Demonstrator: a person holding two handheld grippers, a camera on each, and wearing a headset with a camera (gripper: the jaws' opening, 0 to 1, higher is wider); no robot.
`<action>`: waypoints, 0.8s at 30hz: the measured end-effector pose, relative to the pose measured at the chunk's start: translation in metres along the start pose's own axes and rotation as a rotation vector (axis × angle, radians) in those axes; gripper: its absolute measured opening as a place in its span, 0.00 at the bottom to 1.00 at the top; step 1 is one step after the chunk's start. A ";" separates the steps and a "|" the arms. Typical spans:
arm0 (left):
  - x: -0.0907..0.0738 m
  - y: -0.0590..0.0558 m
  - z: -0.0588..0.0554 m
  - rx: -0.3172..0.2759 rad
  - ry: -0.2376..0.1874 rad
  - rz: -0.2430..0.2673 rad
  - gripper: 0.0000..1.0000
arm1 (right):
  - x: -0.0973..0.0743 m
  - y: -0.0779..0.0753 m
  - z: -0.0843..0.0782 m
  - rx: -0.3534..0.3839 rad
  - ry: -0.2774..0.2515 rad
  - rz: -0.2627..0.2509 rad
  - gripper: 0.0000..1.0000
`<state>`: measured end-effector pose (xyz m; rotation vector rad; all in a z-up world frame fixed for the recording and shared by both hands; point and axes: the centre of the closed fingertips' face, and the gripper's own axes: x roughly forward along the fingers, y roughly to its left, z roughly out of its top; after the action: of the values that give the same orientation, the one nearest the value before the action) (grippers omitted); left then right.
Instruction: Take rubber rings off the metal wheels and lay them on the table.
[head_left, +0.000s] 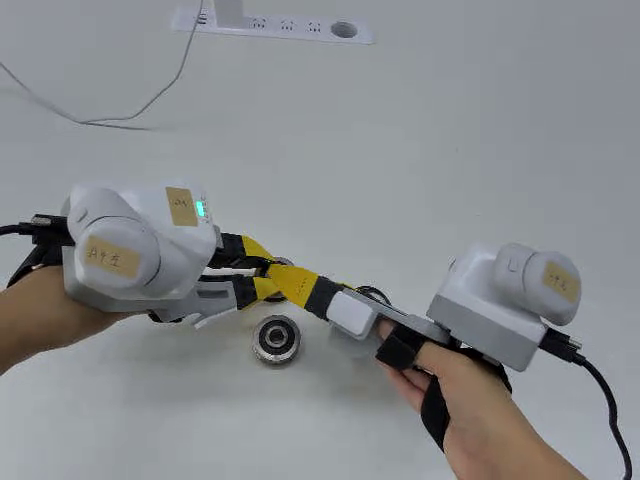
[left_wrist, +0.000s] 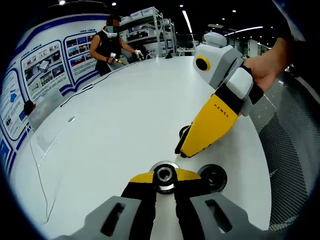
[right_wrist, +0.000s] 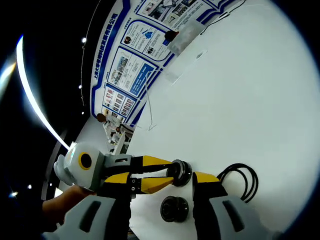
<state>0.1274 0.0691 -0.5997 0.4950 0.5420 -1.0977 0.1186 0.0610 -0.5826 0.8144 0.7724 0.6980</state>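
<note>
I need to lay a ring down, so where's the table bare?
Free: the wide table stretch between the grippers and the power strip, right of the cable. Crowded: around the left gripper and right gripper, which meet at the held wheel, with a loose wheel close by and rings lying beside.

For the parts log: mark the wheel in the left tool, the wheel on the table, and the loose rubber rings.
held wheel (left_wrist: 165, 176): left gripper view, hub.
table wheel (head_left: 276, 338): head view, hub.
rubber rings (right_wrist: 239, 166): right gripper view, top arc.
</note>
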 end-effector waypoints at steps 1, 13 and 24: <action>0.000 0.000 0.000 0.006 0.000 -0.001 0.14 | 0.003 0.000 -0.001 0.012 0.006 0.005 0.51; 0.001 0.001 0.000 0.002 -0.015 0.001 0.14 | 0.011 -0.003 -0.002 0.056 0.018 0.002 0.50; 0.001 0.001 0.000 -0.001 -0.022 0.004 0.14 | 0.010 -0.004 -0.004 0.045 0.034 -0.007 0.42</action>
<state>0.1289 0.0692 -0.6002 0.4823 0.5224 -1.0981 0.1215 0.0686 -0.5907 0.8416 0.8238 0.6916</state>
